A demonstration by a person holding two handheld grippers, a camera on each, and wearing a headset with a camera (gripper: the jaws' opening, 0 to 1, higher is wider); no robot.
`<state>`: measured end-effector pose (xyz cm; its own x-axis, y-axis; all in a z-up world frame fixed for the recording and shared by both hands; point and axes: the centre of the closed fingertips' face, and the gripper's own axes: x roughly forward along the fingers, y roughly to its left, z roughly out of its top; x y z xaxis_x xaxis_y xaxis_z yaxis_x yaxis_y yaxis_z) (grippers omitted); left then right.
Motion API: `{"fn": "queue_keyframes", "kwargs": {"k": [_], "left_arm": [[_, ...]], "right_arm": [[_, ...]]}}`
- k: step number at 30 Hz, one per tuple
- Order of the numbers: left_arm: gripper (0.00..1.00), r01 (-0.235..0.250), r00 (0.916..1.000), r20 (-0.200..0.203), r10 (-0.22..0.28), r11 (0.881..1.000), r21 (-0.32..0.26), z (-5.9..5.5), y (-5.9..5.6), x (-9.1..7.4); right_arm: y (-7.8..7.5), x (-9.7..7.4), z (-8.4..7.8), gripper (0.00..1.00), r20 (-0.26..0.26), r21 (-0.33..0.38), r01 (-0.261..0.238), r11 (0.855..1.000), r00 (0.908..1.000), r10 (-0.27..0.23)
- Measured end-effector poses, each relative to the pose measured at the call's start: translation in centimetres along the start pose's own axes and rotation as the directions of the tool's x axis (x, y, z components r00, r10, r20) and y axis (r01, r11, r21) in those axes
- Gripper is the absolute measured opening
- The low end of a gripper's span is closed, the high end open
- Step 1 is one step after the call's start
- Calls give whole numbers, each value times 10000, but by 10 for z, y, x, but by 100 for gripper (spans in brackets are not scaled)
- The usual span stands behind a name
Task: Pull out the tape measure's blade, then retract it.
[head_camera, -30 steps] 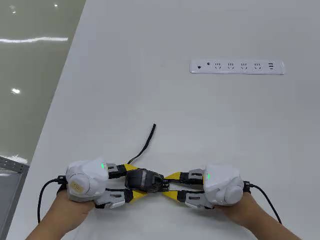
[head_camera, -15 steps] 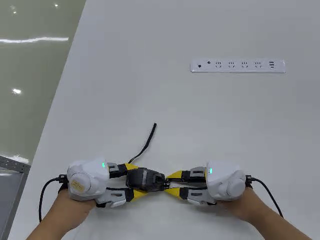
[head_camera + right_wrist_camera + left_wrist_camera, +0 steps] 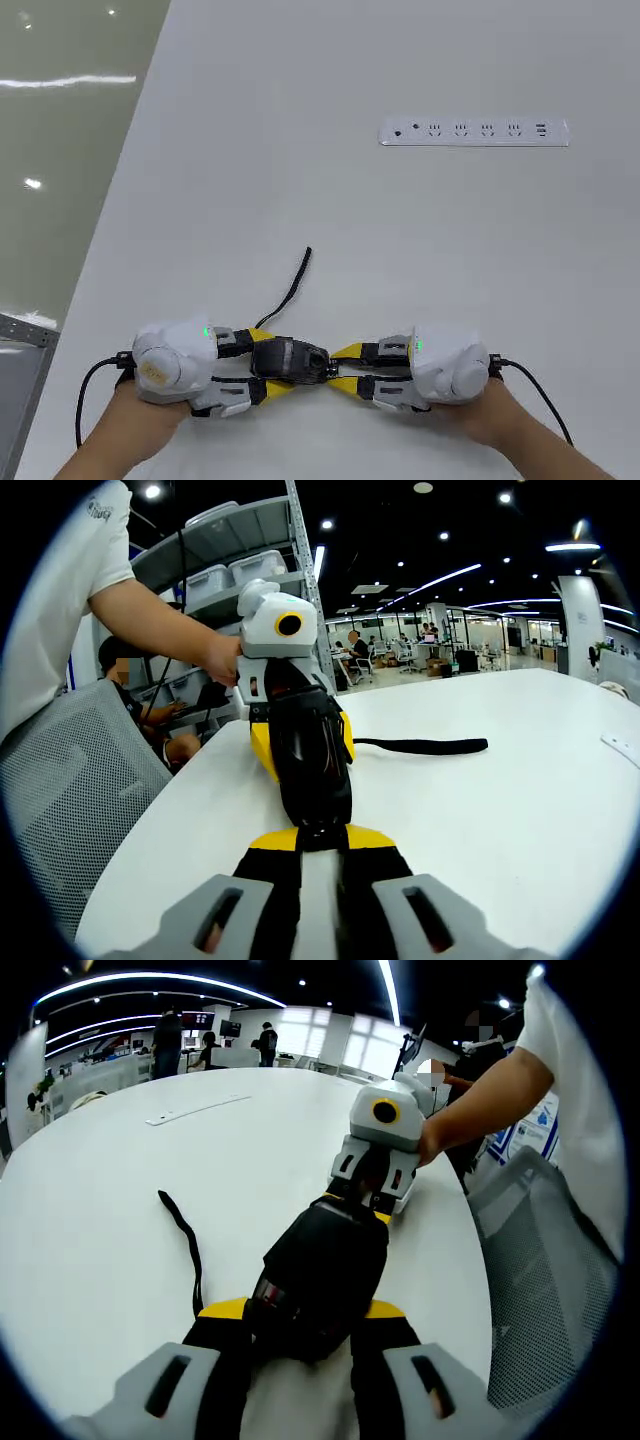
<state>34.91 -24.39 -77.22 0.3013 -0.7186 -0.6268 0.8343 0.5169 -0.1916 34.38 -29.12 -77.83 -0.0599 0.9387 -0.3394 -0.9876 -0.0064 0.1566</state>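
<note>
Two grippers: both on one tape measure [image 3: 290,360], meeting nose to nose near the front edge of the white table [image 3: 400,240].
Left gripper [image 3: 305,1310]: jaws spread to the width of the case and clamped on its two sides.
Right gripper [image 3: 320,838]: jaws drawn narrow, their yellow tips meeting at the case's front end. They are probably pinching the blade's end hook, which is too small to make out.
Where it is: between the two grippers, low at the table; resting or just lifted, I cannot tell. It sits well apart from the power strip [image 3: 473,132] farther back.
Handling: likely a compact, rigid body with some heft for its size. The dark shell looks rubbery enough not to slip. The blade should be thin spring steel: stiff in line, quick to kink if bent sideways, and pulled back by its spring.
Where to hold: the case by its broad sides, as the left gripper has it. Take the blade by its tip hook and draw it straight out from the mouth.
Looks: a black, rounded, blocky case with a glossy darker panel and small markings. A black wrist strap [image 3: 295,280] trails loose across the table, away from the person.
Blade: none drawn out that I can see, so I judge the pull has not begun.
</note>
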Motion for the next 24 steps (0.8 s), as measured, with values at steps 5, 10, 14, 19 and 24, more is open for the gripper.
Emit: {"fn": "queue_keyframes", "kwargs": {"k": [5,10,14,19,24], "left_arm": [[35,-40,10000,12,40,10000,23,0,0,0],[35,-26,10000,28,26,10000,21,0,0,0],[35,-9,10000,44,9,10000,12,0,0,0],[34,50,10000,-32,-50,9999,165,0,0,0],[34,73,10000,-57,-72,9999,112,-1,0,0]], "right_arm": [[-1,0,0,13,-31,68,61,10000,10000,-61],[-1,1,0,12,-21,2,74,10000,10000,-74],[-1,1,0,13,-15,14,84,10000,10000,-84],[-1,0,-1,13,-17,11,154,9999,9999,-154],[-2,-1,-1,12,-10,-2,167,9999,9999,-167]]}}
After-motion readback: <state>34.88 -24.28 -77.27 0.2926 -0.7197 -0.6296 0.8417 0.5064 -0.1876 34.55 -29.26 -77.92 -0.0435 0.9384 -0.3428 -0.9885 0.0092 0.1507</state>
